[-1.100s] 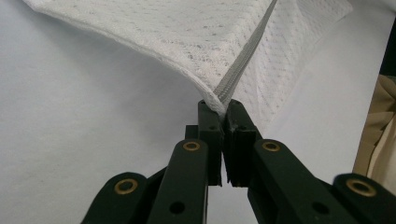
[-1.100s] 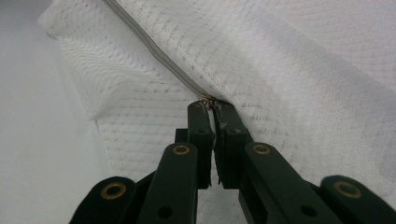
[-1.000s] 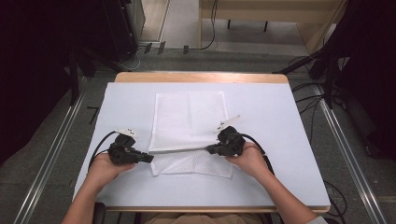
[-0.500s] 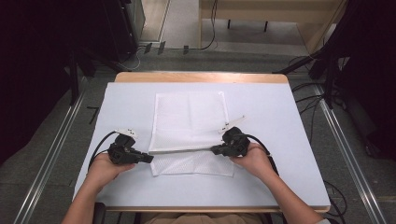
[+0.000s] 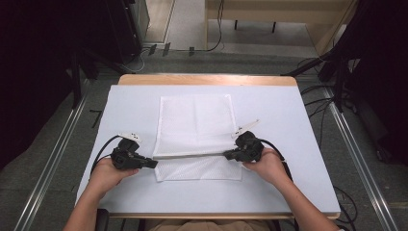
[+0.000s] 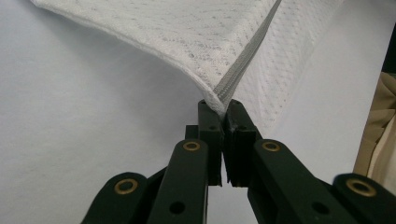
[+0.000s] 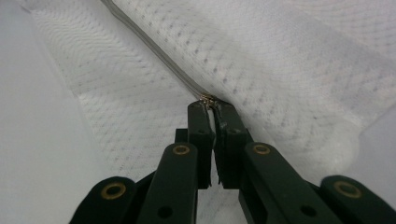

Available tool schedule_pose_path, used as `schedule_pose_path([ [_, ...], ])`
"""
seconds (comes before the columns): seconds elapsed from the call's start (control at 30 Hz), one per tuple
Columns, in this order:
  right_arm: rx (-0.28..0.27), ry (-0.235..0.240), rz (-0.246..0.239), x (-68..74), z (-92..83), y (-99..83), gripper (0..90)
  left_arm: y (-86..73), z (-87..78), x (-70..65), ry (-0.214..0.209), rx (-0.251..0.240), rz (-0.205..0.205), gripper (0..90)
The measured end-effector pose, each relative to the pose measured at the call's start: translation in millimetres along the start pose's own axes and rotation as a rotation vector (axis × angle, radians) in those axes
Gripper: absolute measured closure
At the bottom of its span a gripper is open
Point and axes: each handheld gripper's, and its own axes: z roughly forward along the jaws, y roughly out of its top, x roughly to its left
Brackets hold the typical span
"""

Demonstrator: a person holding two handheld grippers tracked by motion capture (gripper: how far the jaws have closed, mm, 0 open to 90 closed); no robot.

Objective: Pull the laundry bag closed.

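While both jaws pinch the cloth's (image 5: 197, 125) fold, the right hand-held gripper (image 5: 230, 155) has drifted right from the left hand-held gripper (image 5: 153, 163), tautening it for creasing.

Between the left gripper (image 5: 150, 164) and the right gripper (image 5: 230, 155) the folded white cloth (image 5: 196, 125) stretched taut, barring the way straight across. Outward of each gripper, bare table (image 5: 298, 144) lay open. Ahead of both, the cloth covered the surface, lying flat.
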Motion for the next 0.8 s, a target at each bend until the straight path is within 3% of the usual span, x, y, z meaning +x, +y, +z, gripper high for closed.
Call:
schedule_pose_path([
  [0.8,-0.002,-0.002,0.036,-10.7,-18.1,-18.2,87.3,0.0,0.3,2.1,-0.012,0.005,-0.01,87.6],
])
